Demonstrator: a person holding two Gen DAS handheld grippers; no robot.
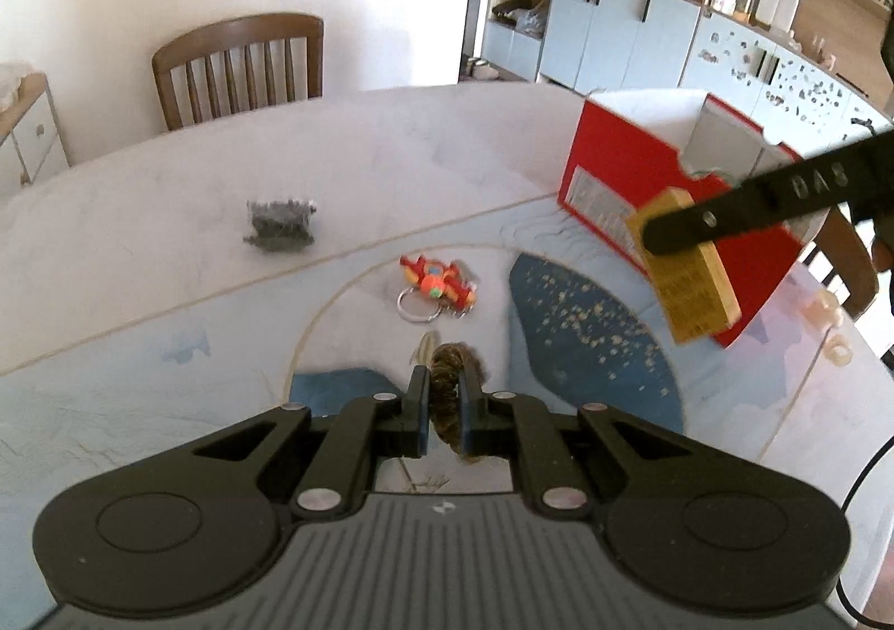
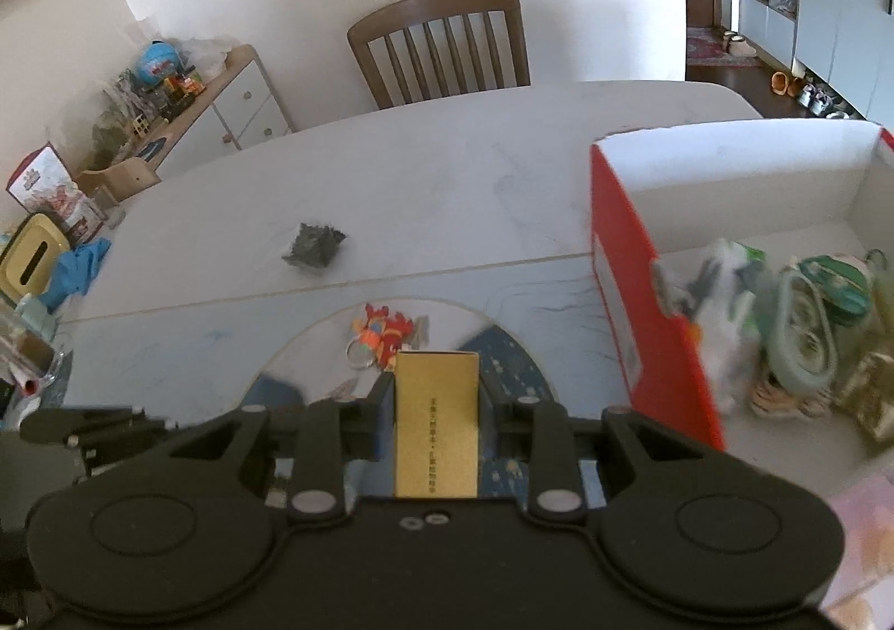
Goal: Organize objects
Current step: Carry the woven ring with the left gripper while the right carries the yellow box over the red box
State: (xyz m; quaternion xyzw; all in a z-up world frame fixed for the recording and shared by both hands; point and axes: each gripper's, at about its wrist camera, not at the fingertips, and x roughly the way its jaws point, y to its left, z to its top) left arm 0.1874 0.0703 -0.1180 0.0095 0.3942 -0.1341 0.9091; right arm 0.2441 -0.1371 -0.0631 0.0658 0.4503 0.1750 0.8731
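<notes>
Loose: one keychain [image 1: 437, 289], one grey clump [image 1: 281, 226]; each tongs holds one item.

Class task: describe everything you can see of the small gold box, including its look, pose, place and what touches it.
The gold box is a small, flat rectangular carton, apparently card, with a matt golden face carrying a line of small dark print along its length. The right gripper is shut on it, fingers pressing its two long sides. It is held clear above the table, tilted, just in front of the red box. Nothing else touches it.
</notes>
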